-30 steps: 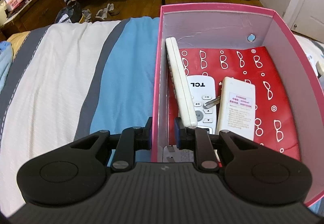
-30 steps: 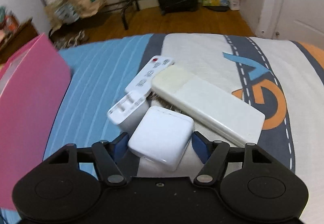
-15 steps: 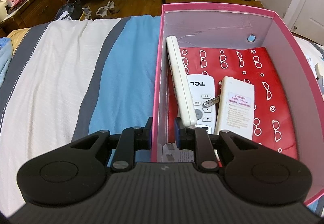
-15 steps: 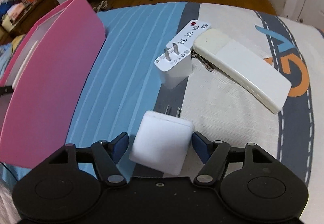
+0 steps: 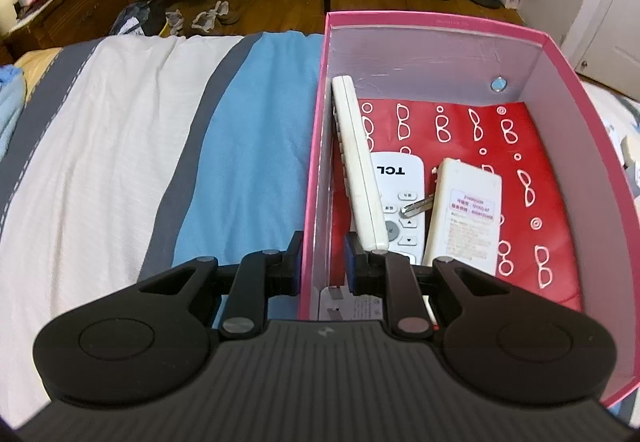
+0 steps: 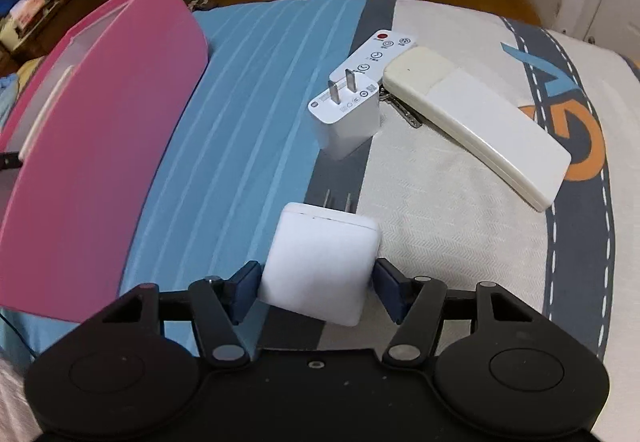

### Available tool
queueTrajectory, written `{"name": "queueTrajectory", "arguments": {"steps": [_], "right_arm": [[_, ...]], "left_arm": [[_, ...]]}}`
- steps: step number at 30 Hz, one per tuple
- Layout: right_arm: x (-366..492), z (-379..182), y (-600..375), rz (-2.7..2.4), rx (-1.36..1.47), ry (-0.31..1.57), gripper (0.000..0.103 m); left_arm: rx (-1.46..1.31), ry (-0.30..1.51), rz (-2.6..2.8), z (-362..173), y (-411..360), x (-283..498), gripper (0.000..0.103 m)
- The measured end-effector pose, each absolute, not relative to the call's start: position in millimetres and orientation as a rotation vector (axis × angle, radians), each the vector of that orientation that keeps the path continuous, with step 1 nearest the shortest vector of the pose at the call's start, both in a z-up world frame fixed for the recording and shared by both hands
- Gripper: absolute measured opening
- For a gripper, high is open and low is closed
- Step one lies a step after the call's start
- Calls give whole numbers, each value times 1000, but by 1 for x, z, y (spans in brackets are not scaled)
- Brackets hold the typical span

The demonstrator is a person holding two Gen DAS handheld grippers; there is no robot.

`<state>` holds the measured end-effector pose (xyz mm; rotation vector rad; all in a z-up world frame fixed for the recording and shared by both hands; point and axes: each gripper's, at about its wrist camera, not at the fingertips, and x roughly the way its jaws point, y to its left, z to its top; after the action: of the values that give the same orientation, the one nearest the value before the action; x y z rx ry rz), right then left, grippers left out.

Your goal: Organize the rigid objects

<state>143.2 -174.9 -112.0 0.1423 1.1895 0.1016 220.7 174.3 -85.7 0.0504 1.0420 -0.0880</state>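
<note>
Lifted off the pile since a second ago, the square white charger (image 6: 320, 266) now hangs above the striped bedspread (image 6: 248, 130), pinched at its smooth sides by the right claw (image 6: 318, 288), prongs pointing away. Behind lie a second plug (image 6: 348, 114), a flat remote (image 6: 376, 54) and a long cream remote (image 6: 476, 122). Left claw (image 5: 322, 262) stays clamped on the pink cardboard box (image 5: 316, 162) wall; remotes lie inside.

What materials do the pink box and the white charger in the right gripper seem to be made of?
Pink box: probably cardboard, with thin flat walls, a matte pink outside and a pale, faintly shiny lining. White charger: looks like hard plastic, smooth and satin with rounded corners; its two prongs appear to be metal. It sits between the fingers of the right gripper.
</note>
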Motion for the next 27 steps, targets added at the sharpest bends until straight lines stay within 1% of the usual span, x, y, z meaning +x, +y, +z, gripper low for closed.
{"name": "queueTrajectory", "arguments": {"steps": [3,8,11,13,14,15,16,19,24,27], "right_arm": [[139,-108,-176,101,156,1179,66],[127,-90,-171,196,238,1143,65],[123,-83,-166,265,299,1118,64],[120,-83,-164,287,353,1105,59],[116,-82,-163,307,376,1100,47],[113,-82,-162,312,391,1098,37],[111,-83,-161,307,393,1098,36],[106,-87,-156,297,392,1096,36],[100,-81,-144,273,304,1082,35],[102,-87,-140,281,266,1111,35]], "left_arm": [[45,1037,-80,-85,176,220,17],[16,1027,-49,-85,180,219,10],[-11,1032,-45,-85,184,220,9],[-11,1034,-47,-85,184,220,9],[-4,1034,-48,-85,183,220,9],[1,1034,-49,-85,183,219,9],[5,1035,-49,-85,182,219,9],[2,1039,-50,-86,182,219,9],[-5,1041,-52,-85,182,219,9],[-10,1043,-50,-86,182,220,9]]}}
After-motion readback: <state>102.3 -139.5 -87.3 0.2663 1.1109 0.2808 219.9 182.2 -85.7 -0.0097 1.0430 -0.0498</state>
